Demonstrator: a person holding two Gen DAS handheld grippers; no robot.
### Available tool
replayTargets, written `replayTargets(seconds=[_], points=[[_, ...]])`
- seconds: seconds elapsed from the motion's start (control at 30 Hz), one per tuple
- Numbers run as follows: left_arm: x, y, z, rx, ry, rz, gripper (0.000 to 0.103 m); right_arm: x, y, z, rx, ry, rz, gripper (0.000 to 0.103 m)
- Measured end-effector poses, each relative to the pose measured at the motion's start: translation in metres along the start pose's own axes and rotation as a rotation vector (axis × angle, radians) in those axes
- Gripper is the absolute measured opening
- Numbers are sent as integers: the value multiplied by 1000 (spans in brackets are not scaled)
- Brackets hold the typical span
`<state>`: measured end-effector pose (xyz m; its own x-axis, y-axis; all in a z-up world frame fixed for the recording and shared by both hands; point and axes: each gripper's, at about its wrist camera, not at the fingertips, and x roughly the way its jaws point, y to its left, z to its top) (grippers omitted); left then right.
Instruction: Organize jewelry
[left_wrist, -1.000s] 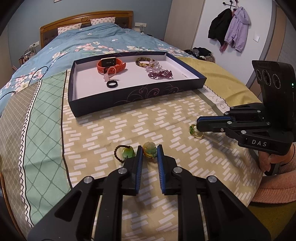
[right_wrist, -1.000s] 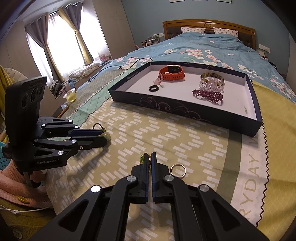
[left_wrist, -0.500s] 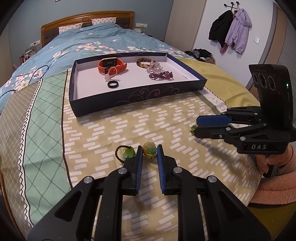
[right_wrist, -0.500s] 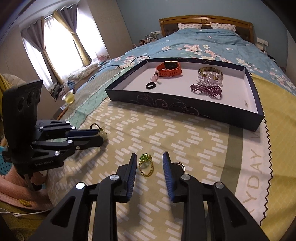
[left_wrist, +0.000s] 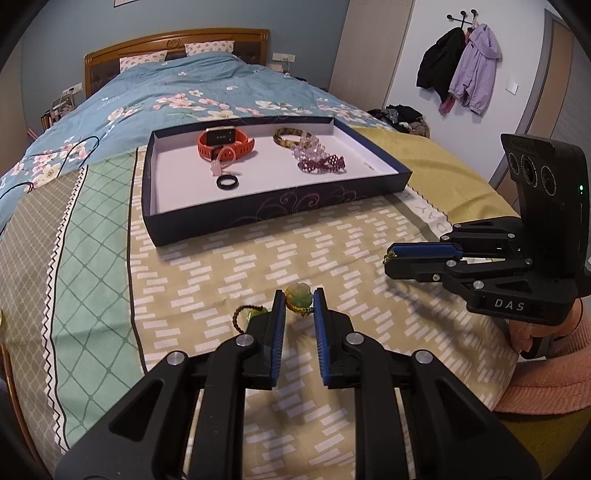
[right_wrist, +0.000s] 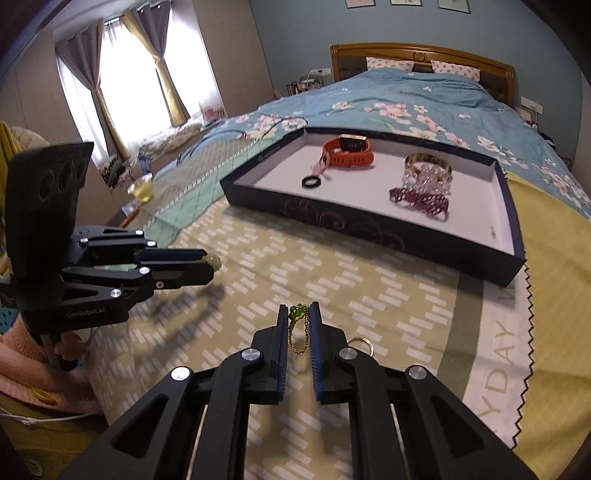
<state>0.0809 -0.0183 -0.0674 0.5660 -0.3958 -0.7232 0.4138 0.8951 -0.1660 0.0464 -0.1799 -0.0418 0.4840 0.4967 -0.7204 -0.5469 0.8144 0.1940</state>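
Observation:
My left gripper (left_wrist: 298, 302) is shut on a pale green jade flower on a beaded cord (left_wrist: 297, 291), just above the bedspread. In the right wrist view the left gripper (right_wrist: 211, 264) shows the pale stone at its tips. The right gripper (right_wrist: 299, 314) is closing its jaws on a gold ring with a green stone (right_wrist: 297, 312), and the pads pinch it. From the left wrist view, that ring (left_wrist: 388, 255) peeks out at the right gripper (left_wrist: 388, 259) tips. The dark blue tray (left_wrist: 258, 218) holds an orange watch (left_wrist: 225, 146), a black ring (left_wrist: 227, 182) and several bracelets (left_wrist: 321, 164).
A dark beaded bracelet with a green stone (left_wrist: 249, 315) lies left of my left fingers. A plain silver ring (right_wrist: 362, 345) lies by my right gripper's right finger. A black cable (left_wrist: 74, 147) runs over the flowered quilt. A glass (right_wrist: 142, 188) stands beside the bed.
The right gripper opened around the green-stone ring, then closed on it again. The left gripper has kept still with the jade piece in its grip.

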Motion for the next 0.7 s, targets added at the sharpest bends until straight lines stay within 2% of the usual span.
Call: replayTargets(seconds=[0.3,0.7], points=[[-6,-4,8,8,-34,16,16,-15,-8,9,25,-67,9,9],[-11,-10,23,23,-83,31,16,-22,-13,21,28,-114,-2,9]])
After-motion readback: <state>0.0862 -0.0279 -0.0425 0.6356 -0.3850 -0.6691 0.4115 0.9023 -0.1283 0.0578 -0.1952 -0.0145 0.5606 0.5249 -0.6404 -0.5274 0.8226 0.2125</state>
